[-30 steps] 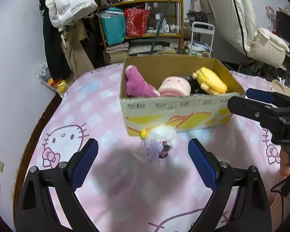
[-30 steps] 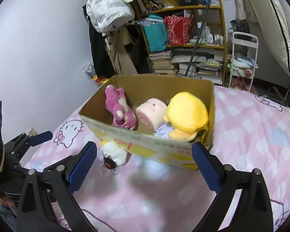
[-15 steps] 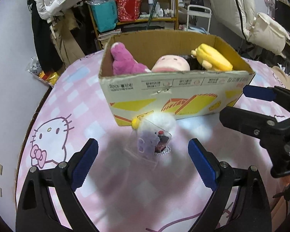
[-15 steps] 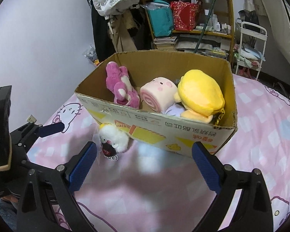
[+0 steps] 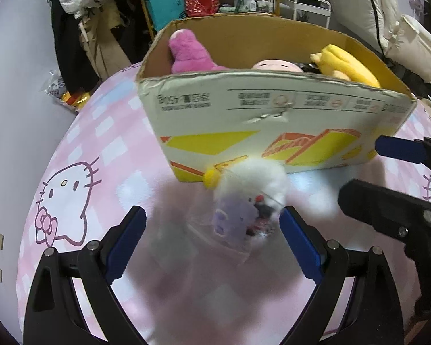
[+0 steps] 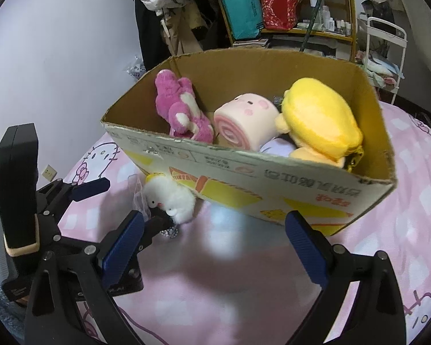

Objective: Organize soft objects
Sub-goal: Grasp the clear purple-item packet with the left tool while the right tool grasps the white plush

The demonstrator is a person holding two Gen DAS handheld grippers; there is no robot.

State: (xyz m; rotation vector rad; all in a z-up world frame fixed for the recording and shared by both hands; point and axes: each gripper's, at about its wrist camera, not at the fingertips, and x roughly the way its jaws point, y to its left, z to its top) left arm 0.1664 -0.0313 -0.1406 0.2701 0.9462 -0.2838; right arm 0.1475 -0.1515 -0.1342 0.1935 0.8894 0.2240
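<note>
A pink checked bedcover (image 5: 106, 155) with cat drawings spreads under everything. On it stands a cardboard box (image 5: 273, 126) holding a magenta plush (image 6: 178, 109), a pink roll-shaped plush (image 6: 244, 120) and a yellow plush (image 6: 321, 120). The left gripper (image 5: 212, 238) has its jaws wide apart, one on each side of a small white fluffy toy (image 5: 250, 198) in clear wrapping, which lies on the bedcover against the box's front wall. The right gripper (image 6: 215, 247) is likewise spread wide, gripping nothing, near the box's front.

the white plush toy (image 5: 251, 198) looks blurred to you; the cardboard box (image 5: 273, 126) hides the pink roll's (image 5: 275, 65) lower part.
</note>
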